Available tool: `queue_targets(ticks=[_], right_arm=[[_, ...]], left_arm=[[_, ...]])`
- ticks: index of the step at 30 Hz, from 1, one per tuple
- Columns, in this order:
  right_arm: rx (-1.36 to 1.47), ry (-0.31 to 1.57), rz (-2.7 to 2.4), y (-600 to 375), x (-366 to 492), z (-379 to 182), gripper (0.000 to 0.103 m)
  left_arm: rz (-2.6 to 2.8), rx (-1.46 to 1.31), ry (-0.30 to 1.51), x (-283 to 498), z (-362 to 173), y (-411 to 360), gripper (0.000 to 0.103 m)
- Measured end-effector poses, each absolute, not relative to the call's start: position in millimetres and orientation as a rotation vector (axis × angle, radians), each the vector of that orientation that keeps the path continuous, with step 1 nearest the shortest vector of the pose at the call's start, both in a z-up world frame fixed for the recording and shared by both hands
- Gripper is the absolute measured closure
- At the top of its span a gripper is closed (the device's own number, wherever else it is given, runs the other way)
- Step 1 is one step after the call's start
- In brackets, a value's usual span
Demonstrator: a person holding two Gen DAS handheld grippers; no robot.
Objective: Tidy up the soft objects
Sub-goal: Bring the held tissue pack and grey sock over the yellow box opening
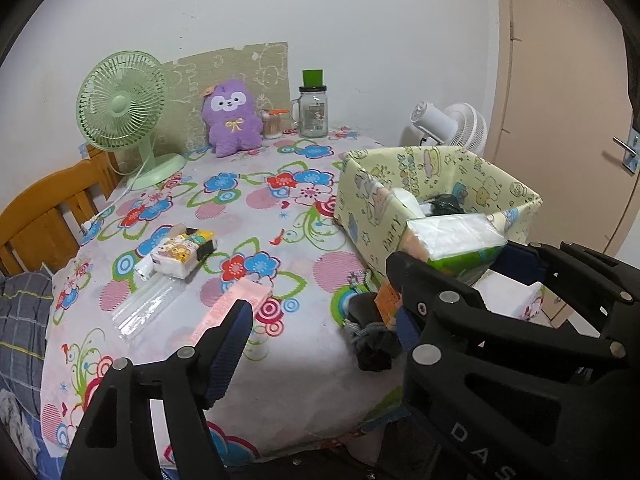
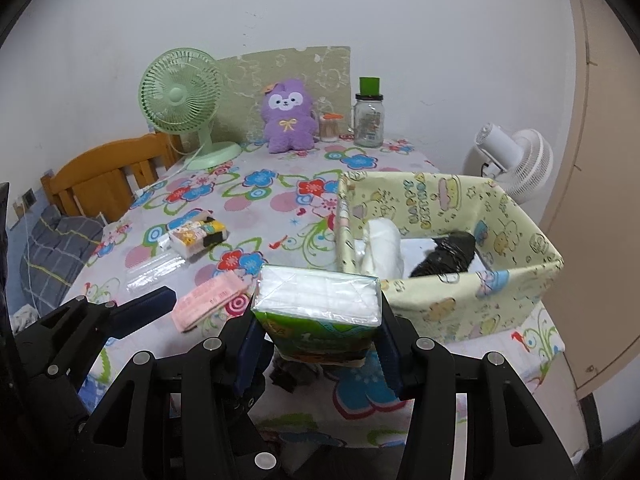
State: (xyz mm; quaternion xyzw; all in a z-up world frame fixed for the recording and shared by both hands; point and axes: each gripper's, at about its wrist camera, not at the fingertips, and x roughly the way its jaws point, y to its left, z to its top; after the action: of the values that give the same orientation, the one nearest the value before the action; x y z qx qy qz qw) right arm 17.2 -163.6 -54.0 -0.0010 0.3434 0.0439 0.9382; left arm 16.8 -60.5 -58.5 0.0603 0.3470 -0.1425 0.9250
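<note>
My right gripper [image 2: 318, 340] is shut on a green tissue pack [image 2: 316, 308] and holds it above the table, just in front of the yellow cartoon-print box [image 2: 460, 304]. The pack also shows in the left wrist view [image 1: 456, 240], near the box's [image 1: 372, 216] front corner. The box holds a white bundle [image 2: 382, 246] and a black bundle [image 2: 446, 258]. My left gripper [image 1: 320, 320] is open and empty over the table's front. A pink pack [image 1: 240, 304], a small printed tissue pack [image 1: 180, 254] and a clear bag [image 1: 146, 308] lie on the floral tablecloth [image 1: 256, 220]. A dark sock bundle [image 1: 370, 340] lies by the box.
At the back stand a green fan [image 1: 124, 108], a purple plush [image 1: 232, 116], a toothpick holder [image 1: 272, 124] and a glass jar [image 1: 313, 110]. A wooden chair [image 1: 48, 216] is at the left. A white fan [image 1: 452, 124] and a door [image 1: 568, 120] are at the right.
</note>
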Motion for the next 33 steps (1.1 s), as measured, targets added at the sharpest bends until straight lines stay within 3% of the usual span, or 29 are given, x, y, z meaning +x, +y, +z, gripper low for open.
queue_targets(ticks=[20, 22, 33], right_arm=[[0.019, 0.754, -0.030, -202, 23, -82, 0.049], [0.017, 0.762, -0.040, -204, 26, -85, 0.049], [0.020, 0.809, -0.059, -209, 36, -104, 0.049]], left_arm=[[-0.353, 0.154, 0.734, 24, -86, -100, 0.027], [-0.354, 0.163, 0.739, 27, -91, -102, 0.034], [-0.360, 0.161, 0.787, 43, -114, -108, 0.048]])
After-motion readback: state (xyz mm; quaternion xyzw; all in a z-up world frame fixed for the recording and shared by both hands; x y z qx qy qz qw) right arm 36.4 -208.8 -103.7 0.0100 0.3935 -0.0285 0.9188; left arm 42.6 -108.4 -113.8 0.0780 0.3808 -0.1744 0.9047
